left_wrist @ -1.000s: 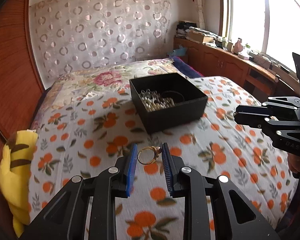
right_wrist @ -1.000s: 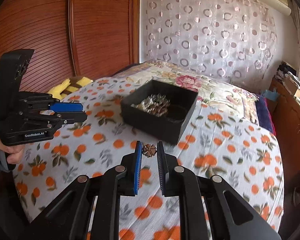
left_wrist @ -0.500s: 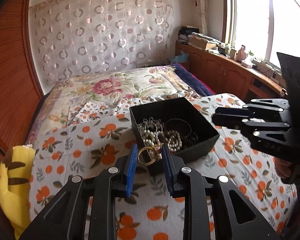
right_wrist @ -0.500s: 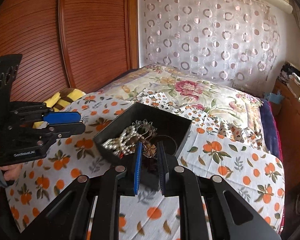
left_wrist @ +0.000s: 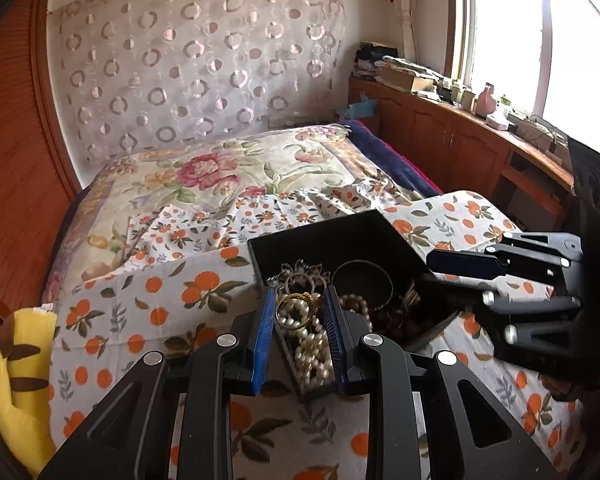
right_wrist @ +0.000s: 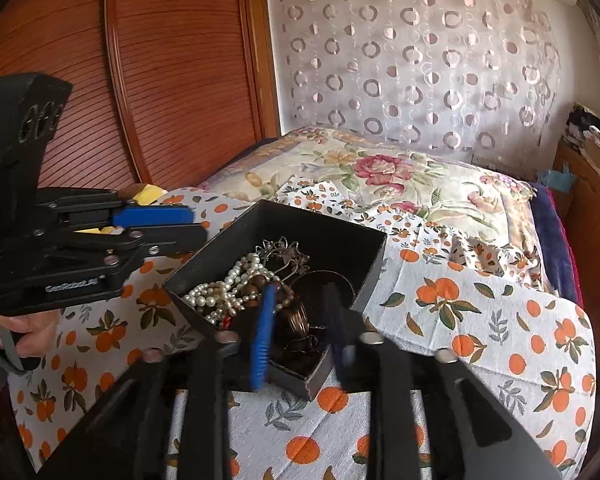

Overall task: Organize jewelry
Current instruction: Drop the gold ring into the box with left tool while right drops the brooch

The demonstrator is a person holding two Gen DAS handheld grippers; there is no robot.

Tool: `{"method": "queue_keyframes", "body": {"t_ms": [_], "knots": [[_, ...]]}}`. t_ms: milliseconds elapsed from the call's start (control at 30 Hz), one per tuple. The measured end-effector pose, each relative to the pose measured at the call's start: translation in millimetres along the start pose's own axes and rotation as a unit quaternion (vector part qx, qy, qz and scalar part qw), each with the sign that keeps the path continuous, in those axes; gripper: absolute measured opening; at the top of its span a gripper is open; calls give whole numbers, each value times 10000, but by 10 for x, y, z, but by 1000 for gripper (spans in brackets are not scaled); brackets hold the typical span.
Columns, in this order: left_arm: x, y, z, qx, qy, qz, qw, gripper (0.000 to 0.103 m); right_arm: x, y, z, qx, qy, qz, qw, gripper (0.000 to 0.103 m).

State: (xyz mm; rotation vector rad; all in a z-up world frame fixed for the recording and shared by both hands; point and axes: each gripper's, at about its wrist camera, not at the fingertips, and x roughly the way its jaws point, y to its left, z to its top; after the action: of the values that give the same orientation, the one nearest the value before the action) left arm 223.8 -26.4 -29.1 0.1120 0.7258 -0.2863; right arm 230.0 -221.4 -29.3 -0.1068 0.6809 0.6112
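A black open box (left_wrist: 364, 226) (right_wrist: 332, 236) sits on the orange-print cloth and holds pearl strands (right_wrist: 220, 292), bangles and other jewelry. My left gripper (left_wrist: 298, 312) is shut on a gold ring (left_wrist: 294, 310) and holds it over the box's near corner, above the pearls (left_wrist: 310, 352). My right gripper (right_wrist: 300, 322) is open over the box's near corner with nothing between its fingers; the small flower-shaped piece it held is not distinguishable among the jewelry. Each gripper shows in the other's view, the left gripper on the left (right_wrist: 156, 226) and the right gripper on the right (left_wrist: 464, 280).
The box rests on a bed covered by an orange-print cloth (right_wrist: 480, 320) and a floral quilt (left_wrist: 220, 176). A yellow plush toy (left_wrist: 20, 380) lies at the left edge. A wooden wardrobe (right_wrist: 160, 80) stands on the left, and a cluttered wooden counter (left_wrist: 480, 120) under the window.
Both grippers moved forward over the box. The right gripper opened and the flower-shaped piece is gone from its fingers. The left gripper still holds the gold ring.
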Motion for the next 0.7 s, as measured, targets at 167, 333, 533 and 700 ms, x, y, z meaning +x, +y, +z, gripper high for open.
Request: {"method": "queue_keyframes", "body": {"t_ms": [167, 333, 533, 700], "knots": [[153, -61, 115, -1, 26, -119, 9999, 23, -32, -57, -9, 58, 4, -75, 10000, 31], [304, -121, 212, -16, 58, -188, 9998, 23, -88, -130, 5, 188, -30, -208, 9996, 31], [402, -202, 311, 18, 50, -296, 9995, 23, -184, -201, 21, 264, -18, -417, 9988, 31], [457, -282, 327, 66, 51, -300, 9995, 24, -279, -243, 8, 300, -17, -550, 9980, 31]]}}
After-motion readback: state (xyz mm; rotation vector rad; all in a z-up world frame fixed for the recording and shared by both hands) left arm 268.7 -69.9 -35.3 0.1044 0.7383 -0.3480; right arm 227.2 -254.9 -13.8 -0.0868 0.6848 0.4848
